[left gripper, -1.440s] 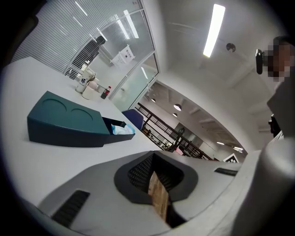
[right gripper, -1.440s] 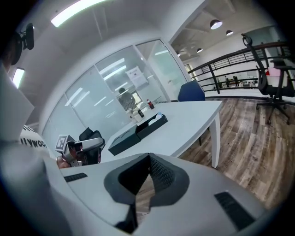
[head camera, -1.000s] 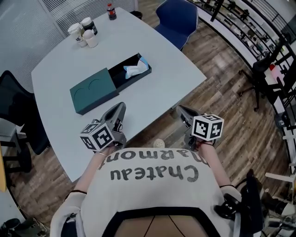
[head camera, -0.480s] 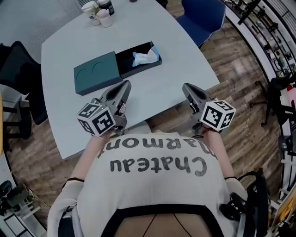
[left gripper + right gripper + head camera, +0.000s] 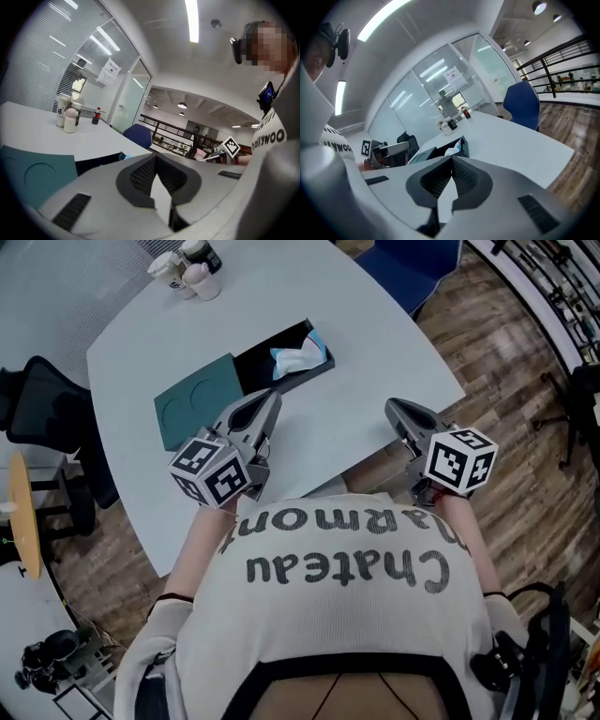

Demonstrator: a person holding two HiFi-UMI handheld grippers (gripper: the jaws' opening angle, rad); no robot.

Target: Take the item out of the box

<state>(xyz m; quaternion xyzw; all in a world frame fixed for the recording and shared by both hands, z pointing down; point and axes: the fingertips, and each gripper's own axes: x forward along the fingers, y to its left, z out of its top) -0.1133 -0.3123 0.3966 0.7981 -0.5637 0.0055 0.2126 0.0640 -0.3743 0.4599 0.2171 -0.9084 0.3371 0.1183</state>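
Left claw [image 5: 269,403]: we note tips shut together, nothing held, near the teal sliding cover [image 5: 199,407] | right claw [image 5: 393,409]: shut, empty, over the pale grey bench [image 5: 366,371] by its near edge, apart from the box | white-and-blue packet [image 5: 298,358]: lies in the open black cardboard box [image 5: 291,382] on the bench.
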